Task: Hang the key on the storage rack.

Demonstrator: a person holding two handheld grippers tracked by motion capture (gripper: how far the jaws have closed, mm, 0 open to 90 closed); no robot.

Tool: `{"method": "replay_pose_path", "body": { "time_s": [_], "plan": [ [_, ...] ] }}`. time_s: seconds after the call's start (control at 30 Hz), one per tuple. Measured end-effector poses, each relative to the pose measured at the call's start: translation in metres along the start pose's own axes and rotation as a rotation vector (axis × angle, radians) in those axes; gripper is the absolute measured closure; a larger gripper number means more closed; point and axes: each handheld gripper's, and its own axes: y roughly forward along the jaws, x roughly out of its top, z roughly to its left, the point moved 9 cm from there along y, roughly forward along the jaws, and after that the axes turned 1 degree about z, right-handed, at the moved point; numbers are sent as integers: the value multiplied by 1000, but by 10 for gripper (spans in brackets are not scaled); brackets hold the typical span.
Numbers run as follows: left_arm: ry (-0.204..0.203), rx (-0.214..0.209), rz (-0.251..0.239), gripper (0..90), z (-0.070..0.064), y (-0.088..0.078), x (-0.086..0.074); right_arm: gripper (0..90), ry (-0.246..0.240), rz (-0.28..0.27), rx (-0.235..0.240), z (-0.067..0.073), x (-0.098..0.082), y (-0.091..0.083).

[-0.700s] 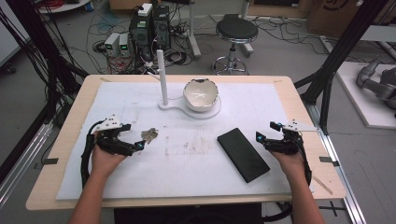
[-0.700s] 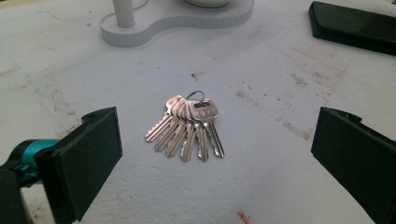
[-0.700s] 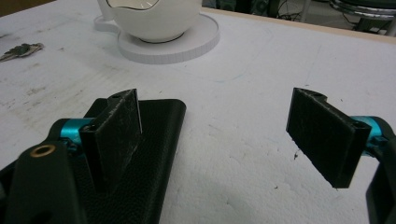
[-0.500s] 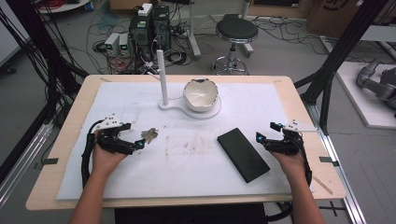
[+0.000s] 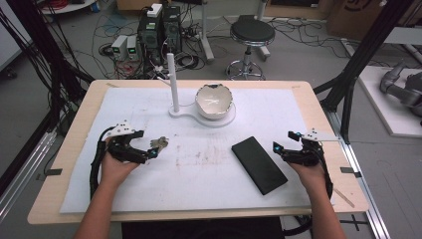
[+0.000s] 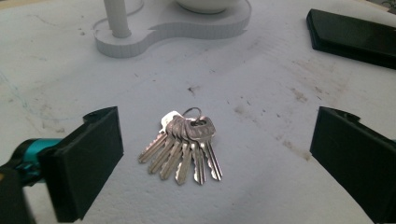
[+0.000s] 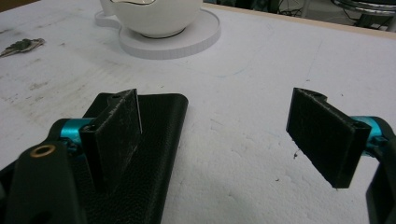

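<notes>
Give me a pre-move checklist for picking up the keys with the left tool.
1. Left tool open: ok, jaws stand wide.
2. Keys between the jaws: ok, centred, not yet touched.
3. Keys lying flat on the mat: ok, fanned out on one ring.
4. Space around the keys: ok, the stand and wallet lie apart.
5. Right tool out of the way: ok, open, beside the wallet.
6. Bowl contents: cannot tell.
</notes>
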Motion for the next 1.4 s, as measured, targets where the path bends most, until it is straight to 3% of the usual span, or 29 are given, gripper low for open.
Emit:
{"method": "replay_pose_path", "body": {
  "time_s": [0.03,0.07,0.1,0.2,0.27,0.3,0.37,0.4,0.53,0.73,0.93,1.03,1.4],
  "plan": [
    [1,7,-1,82,1,1,2,183,1,-1,3,0,0,0],
    [-1,12,-1,82,1,2,4,183,1,-1,3,0,0,0],
    [0,14,1,173,1,3,5,183,1,0,4,0,0,0],
    [4,-6,9,303,-2,15,6,183,3,2,4,0,0,1],
    [6,-8,23,319,-3,20,5,183,3,4,7,0,-1,1],
    [18,-3,53,346,-3,27,4,183,-2,6,7,0,-1,2],
    [18,-2,55,367,-3,31,4,183,4,7,5,-1,-1,2],
    [34,7,83,391,-2,37,4,183,3,7,5,-1,-1,2],
    [46,37,111,466,2,47,4,184,3,7,6,-1,-1,2],
    [64,45,141,569,3,56,2,183,5,7,3,-2,-1,2],
    [76,73,180,618,7,61,-4,184,8,7,1,-2,-1,1],
    [80,89,168,736,10,59,-2,183,4,13,-2,-2,-2,2],
    [54,81,172,846,13,58,-4,184,1,22,-6,-2,-3,3]
  ]
}}
